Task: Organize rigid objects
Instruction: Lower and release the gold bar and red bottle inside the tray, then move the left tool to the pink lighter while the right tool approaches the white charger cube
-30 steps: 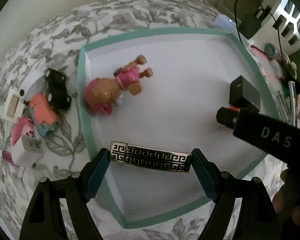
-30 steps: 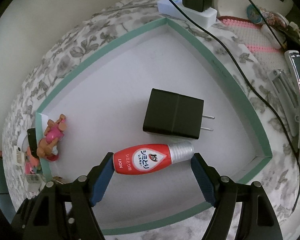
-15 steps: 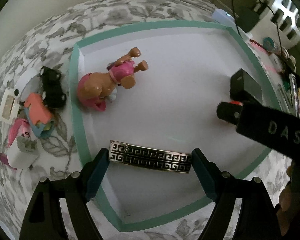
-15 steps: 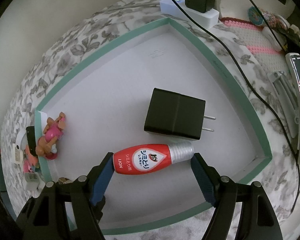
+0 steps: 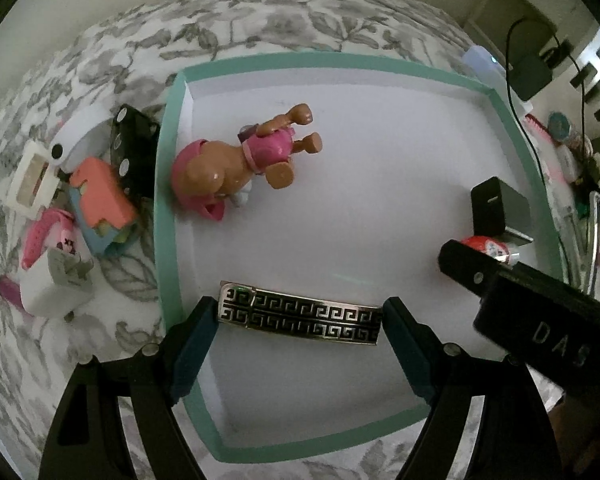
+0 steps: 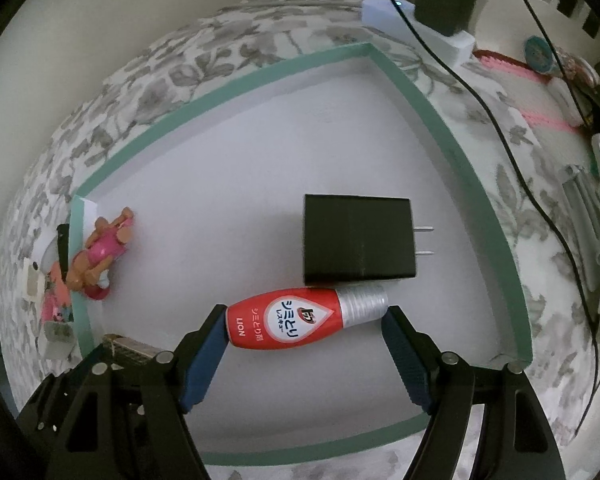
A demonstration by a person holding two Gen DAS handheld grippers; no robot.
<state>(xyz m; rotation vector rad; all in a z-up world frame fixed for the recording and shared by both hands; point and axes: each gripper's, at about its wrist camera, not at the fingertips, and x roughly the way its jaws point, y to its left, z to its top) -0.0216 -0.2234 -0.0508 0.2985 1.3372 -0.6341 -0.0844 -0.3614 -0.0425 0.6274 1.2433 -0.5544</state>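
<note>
A metal bar with a black key pattern (image 5: pixel 300 314) lies lengthwise between the pads of my left gripper (image 5: pixel 300 316), which is shut on its two ends above the near left part of a white box with a teal rim (image 5: pixel 168 208). My right gripper (image 6: pixel 306 324) is shut end to end on a red bottle with a silver cap (image 6: pixel 288 322), just in front of a black plug adapter (image 6: pixel 358 240) lying in the box (image 6: pixel 440 128). A pink and brown toy dog (image 5: pixel 236 164) lies near the box's left wall.
Left of the box, on the floral cloth, is a heap of small items: a white charger (image 5: pixel 56 284), a coral and blue toy (image 5: pixel 100 196), a black toy car (image 5: pixel 134 152). Beyond the far corner, a white power strip (image 6: pixel 416 24) and a black cable (image 6: pixel 500 128).
Both views have rotated a little, so the box sits at a slightly different angle. The bar and the bottle stay gripped as before.
</note>
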